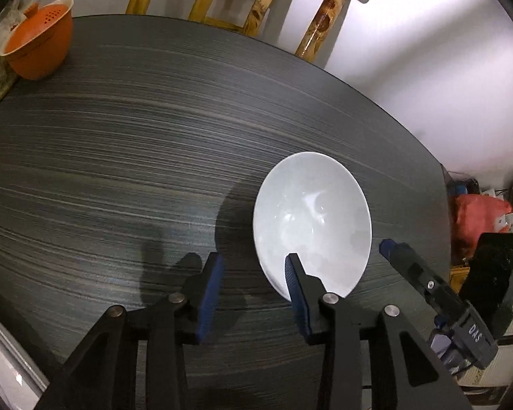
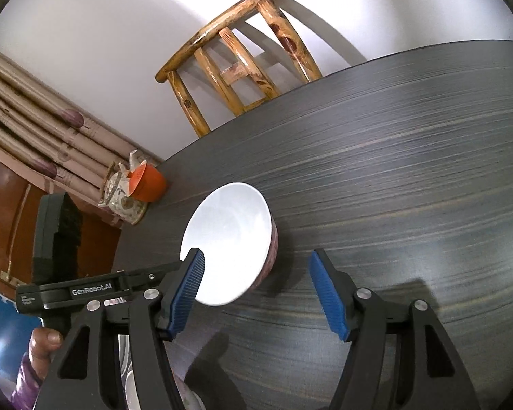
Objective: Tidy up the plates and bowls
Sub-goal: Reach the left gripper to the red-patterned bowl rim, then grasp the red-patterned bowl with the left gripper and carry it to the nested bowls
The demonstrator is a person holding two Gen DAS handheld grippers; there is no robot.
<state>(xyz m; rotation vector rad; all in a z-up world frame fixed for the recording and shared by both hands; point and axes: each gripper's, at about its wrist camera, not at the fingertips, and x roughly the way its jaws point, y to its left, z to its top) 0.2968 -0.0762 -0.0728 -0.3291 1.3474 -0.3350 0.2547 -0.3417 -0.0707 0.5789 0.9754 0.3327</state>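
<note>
A white bowl (image 1: 312, 222) sits on the dark table (image 1: 119, 136), on its right side and near the front edge. The left gripper (image 1: 253, 266) is open with nothing between its jaws; one finger (image 1: 296, 283) reaches over the bowl's near rim. The right gripper (image 2: 256, 266) is open and empty too, just beside the bowl. An orange bowl (image 1: 39, 46) stands far off at the left corner.
</note>
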